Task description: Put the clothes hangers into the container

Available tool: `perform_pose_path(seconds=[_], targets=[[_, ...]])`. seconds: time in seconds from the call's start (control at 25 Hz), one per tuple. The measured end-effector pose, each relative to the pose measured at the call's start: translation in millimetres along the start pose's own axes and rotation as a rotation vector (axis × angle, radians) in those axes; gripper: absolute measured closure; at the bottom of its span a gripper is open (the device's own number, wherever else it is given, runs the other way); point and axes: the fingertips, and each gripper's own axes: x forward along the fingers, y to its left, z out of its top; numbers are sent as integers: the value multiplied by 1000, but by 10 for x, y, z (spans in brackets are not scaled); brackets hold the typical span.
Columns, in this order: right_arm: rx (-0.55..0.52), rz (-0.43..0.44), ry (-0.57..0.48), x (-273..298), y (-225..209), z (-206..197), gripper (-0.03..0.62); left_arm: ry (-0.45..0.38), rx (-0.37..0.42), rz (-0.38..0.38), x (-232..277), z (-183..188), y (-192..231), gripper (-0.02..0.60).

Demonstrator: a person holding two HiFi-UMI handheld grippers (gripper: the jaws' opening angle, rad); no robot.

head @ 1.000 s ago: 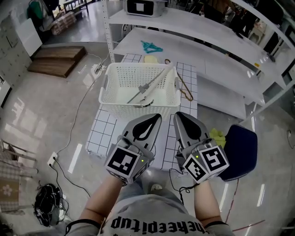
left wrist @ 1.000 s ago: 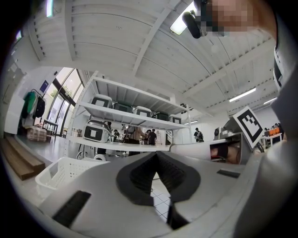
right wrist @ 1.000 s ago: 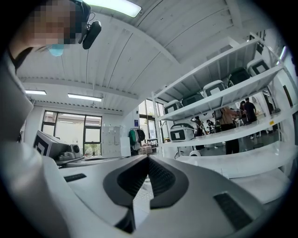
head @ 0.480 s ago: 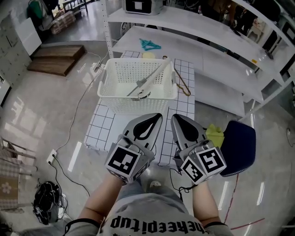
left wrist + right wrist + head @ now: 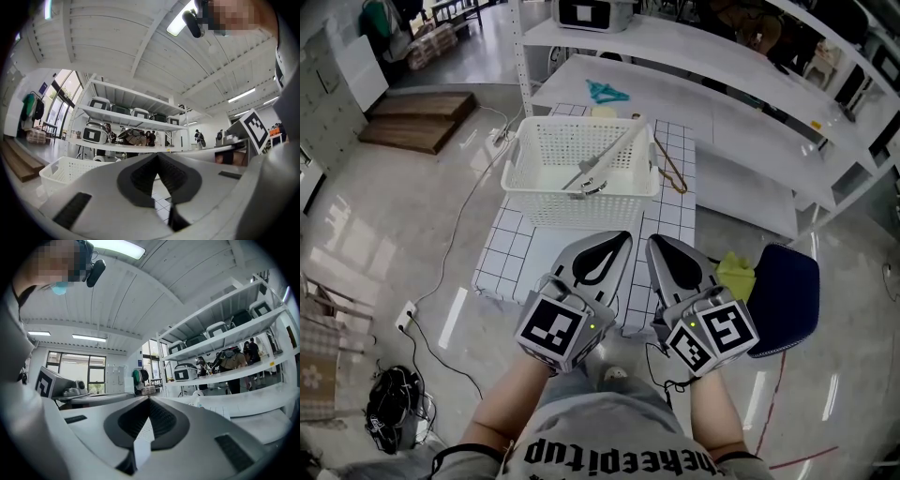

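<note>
Both grippers held low and close to the person's body, side by side, tips pointing toward the table (image 5: 511, 267)
- Left gripper (image 5: 622, 237): jaws pressed together, nothing between them; its own view looks over the closed tips toward the shelving
- Right gripper (image 5: 655, 242): jaws likewise together, empty
- Neither gripper touches a hanger; both sit well short of the basket

White perforated basket (image 5: 579, 212) stands on the gridded table top, toward its far end
- White hanger (image 5: 605, 161) lies inside it on a slant, one end propped up at the far right corner of the rim
- Brown hanger (image 5: 675, 173) lies on the table just beside the basket's right wall, outside it
- Teal hanger (image 5: 607, 92) lies on the low white shelf (image 5: 712, 108) beyond the table, well apart from the basket

Right of the table: dark blue chair (image 5: 783, 300) with a yellow-green cloth (image 5: 734, 273) at its near edge
</note>
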Motion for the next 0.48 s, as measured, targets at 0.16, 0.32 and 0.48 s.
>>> perform_pose_path(seconds=[0.16,0.32,0.48], targets=[[-4,5,0,-42,34,-13,589,5,2,4,-33,-9,-37,568],[-3,7,2,-81,45,-12,589,2,5,2,-42,6,-79,568],[-7,9,2,-113,38,-24,589,3,5,2,-40,-8,-120,568]])
